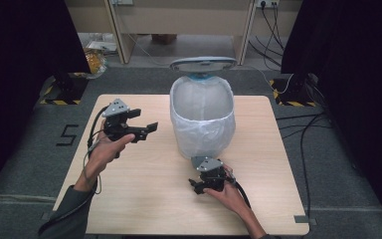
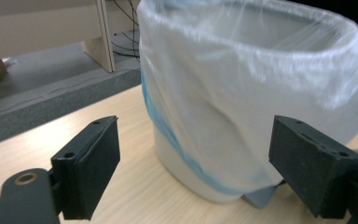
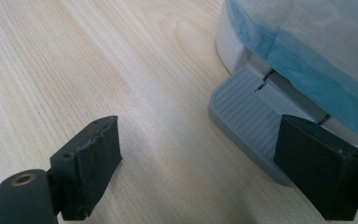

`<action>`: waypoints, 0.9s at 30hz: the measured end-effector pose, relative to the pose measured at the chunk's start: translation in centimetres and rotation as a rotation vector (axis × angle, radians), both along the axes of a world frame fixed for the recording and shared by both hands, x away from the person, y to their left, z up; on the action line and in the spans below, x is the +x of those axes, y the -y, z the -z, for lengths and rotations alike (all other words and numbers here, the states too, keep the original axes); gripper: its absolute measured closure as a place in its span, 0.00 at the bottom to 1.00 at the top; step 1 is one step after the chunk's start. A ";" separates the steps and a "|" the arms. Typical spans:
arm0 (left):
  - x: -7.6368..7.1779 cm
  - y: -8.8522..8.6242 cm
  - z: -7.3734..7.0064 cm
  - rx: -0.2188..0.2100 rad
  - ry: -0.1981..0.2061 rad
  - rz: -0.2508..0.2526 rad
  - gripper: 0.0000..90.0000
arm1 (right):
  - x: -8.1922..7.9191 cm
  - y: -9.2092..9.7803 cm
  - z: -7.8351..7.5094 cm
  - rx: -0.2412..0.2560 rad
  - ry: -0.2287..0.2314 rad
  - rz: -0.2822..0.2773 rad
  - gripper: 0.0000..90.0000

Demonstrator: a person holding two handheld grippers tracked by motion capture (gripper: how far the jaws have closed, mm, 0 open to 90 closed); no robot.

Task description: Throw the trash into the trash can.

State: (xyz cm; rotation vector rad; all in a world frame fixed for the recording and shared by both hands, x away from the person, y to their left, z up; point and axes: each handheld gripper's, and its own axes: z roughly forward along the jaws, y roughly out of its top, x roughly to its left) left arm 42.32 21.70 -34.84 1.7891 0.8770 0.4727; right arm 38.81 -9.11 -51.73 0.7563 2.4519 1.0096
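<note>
Standing upper centre of the high view on the pale wooden table [image 1: 144, 199]: white plastic pedal bin [image 1: 202, 119], lined with a thin clear bag whose blue edge hangs partway down the wall, grey lid [image 1: 203, 63] raised behind it. Held left of centre in that view, well apart from the bin and raised off the tabletop: left gripper [image 1: 146, 130], jaws pointing right toward the bin wall. Spread wide in the left gripper view, left gripper [image 2: 193, 168] empty, bin filling the upper right between and beyond the jaws. Resting low, just below the bin's near base in the high view: right gripper [image 1: 194, 183], gripped by the right hand [image 1: 229, 196]. Spread wide too in the right gripper view, right gripper [image 3: 200, 170] pinching nothing (bare wood between the jaws), with the grey ribbed foot pedal [image 3: 249, 126] at right of frame, just behind the right-hand jaw; contact there cannot be told.
</note>
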 end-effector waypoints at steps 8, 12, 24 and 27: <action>-1.5 -1.0 2.9 0.040 -0.015 -0.038 0.17 | 0.0 0.0 0.0 0.002 -0.002 -0.002 0.16; -2.2 -0.9 4.4 0.069 -0.016 -0.049 0.18 | 0.0 0.0 0.0 0.001 0.000 -0.002 0.16; -4.5 -1.1 9.0 0.079 -0.048 -0.066 0.18 | 0.0 0.0 0.0 0.001 0.000 -0.004 0.16; -4.8 -0.9 10.0 0.076 -0.058 -0.059 0.17 | 0.0 0.0 0.0 0.001 -0.001 -0.004 0.16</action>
